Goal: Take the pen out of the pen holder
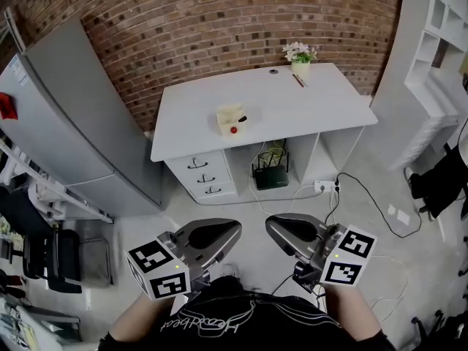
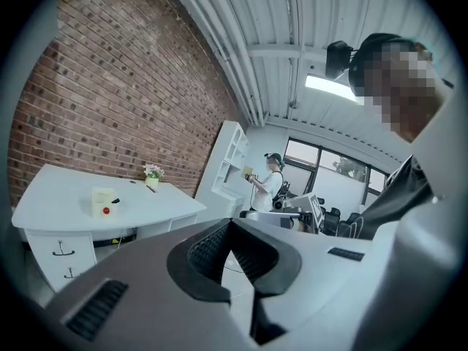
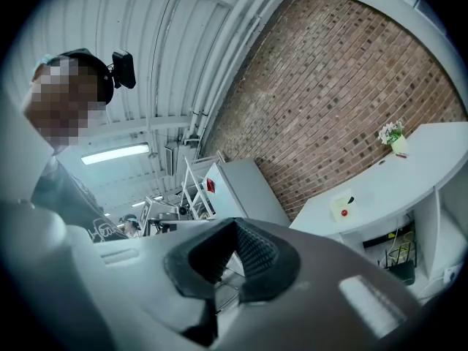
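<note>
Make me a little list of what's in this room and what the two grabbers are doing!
room: red brick wall, tall grey cabinet
table: white desk with drawers
on desk: cream boxy pen holder with a red dot, small pot of pale flowers, thin red pen lying beside the pot
in holder: dark pen poking out
left gripper: jaws together, empty, near the person's body
right gripper: jaws together, empty, near the body
task: not begun, grippers well short of the desk
</note>
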Demonstrator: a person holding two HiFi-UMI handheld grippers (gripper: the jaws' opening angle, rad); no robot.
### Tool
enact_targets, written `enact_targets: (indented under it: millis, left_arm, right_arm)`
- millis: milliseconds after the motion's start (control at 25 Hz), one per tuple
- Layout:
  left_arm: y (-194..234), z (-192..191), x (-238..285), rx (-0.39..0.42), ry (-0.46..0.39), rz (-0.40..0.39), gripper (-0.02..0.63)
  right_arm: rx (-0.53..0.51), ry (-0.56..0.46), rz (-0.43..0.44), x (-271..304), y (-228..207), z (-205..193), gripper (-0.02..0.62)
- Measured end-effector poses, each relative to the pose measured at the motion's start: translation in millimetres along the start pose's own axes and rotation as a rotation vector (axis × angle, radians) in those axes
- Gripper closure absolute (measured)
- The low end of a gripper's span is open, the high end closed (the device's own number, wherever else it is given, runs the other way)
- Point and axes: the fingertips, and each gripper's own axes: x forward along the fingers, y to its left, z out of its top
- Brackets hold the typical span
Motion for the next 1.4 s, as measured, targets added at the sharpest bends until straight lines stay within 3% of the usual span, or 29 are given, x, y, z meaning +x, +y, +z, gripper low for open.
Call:
enact_targets:
  millis: [360,680,1080,1400]
  left_arm:
    - [40.0,-0.1,20.1,-0.03,0.002,-0.027,0.604]
    - [123.2,-2.5,51.6,-0.002,0.092,-0.018,0.604]
    - [233.9,32.3,96.3,-0.011,0.148,-0.069,0.604]
    - [271.4,48.8,121.2,0.009,0.173,-0.159,0.604]
  right_arm:
    - [0.008,0.022,-0.052,16.9,-32.6,-3.7,0.592]
    - [0.07,0.058,-0.132,61.2,-105.4,-2.5,0.592]
    - [0.092,0.092,-0.24,129.5,-203.0,26.6,0.592]
    - [0.077,0.063,-0.336,143.3,-232.8,47.9,0.592]
